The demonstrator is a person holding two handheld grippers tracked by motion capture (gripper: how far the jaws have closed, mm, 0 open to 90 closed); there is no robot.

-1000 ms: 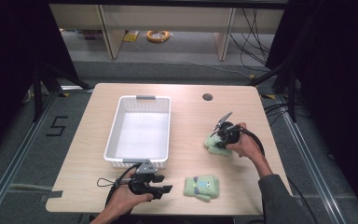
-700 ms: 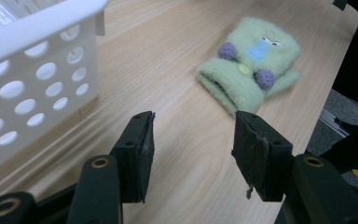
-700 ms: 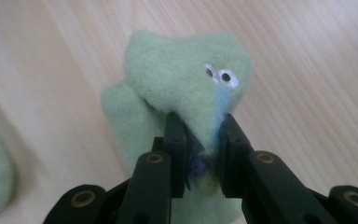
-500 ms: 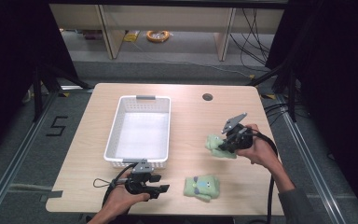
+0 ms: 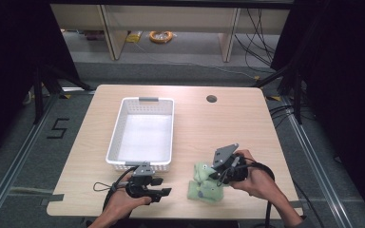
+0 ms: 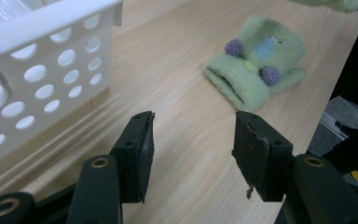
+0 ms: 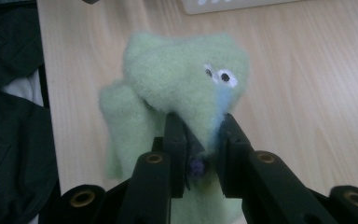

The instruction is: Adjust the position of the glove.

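The right gripper (image 5: 217,172) has come toward the person's side of the table since a second ago — it was out near the right edge then, and the pale green fuzzy mitten (image 7: 186,88) it carries has travelled with it. That mitten now hangs beside and partly over a second pale green fuzzy mitten with purple pompoms (image 6: 254,63), which lies flat near the front edge where it lay before.

In the right gripper view the two black jaws are pinched tight on the carried mitten's fabric, its small googly eyes showing just above them and a purple tuft between the pads. The second mitten lies ahead of the left gripper (image 6: 192,144), well apart from its jaws, which stand spread with bare wood between them.

The left gripper has stayed low at the front edge of the light wooden table (image 5: 228,123), just beside the near end of the white perforated plastic basket (image 5: 115,140) — the basket's holed wall fills the left of the left gripper view.
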